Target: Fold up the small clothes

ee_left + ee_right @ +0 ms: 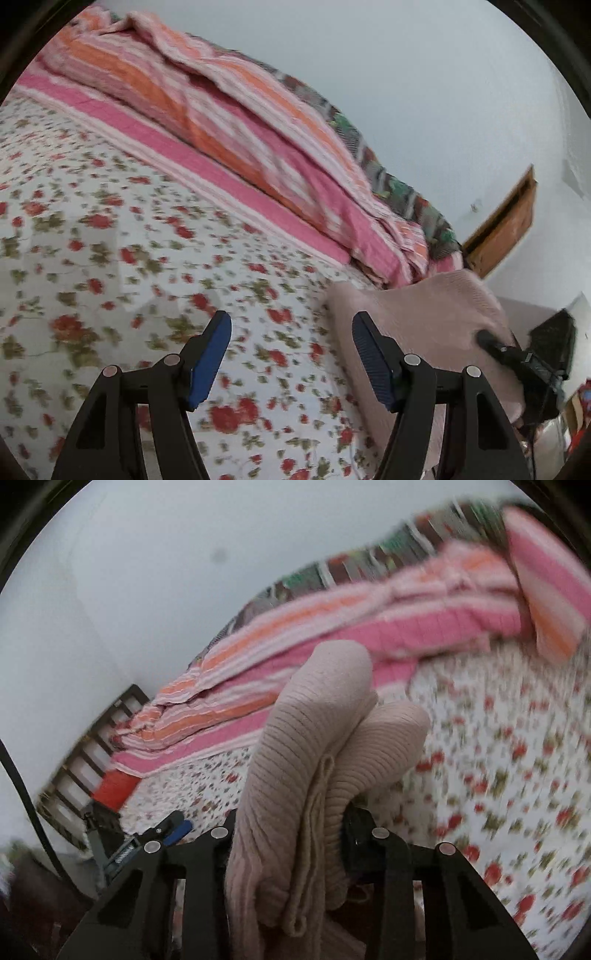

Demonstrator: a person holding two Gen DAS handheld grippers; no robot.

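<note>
A beige ribbed knit garment (314, 738) is bunched up and lifted above the floral bedsheet (498, 775). My right gripper (288, 821) is shut on it, and the knit folds hide its pads. The left wrist view shows the same garment (417, 314) hanging at the right, with a dark finger of the right gripper (498, 347) pressed on its far side. My left gripper (291, 321) stands open just left of the garment, over the sheet (110, 240). Nothing lies between its blue pads (210, 358). One blue pad of the left gripper (177, 829) shows low left in the right wrist view.
A rumpled pink and orange striped blanket (240, 129) lies along the far side of the bed against a pale wall. A wooden panel (506, 229) hangs on the wall at the right. A slatted bed frame (85, 746) and a red object (114, 786) sit at the bed's end.
</note>
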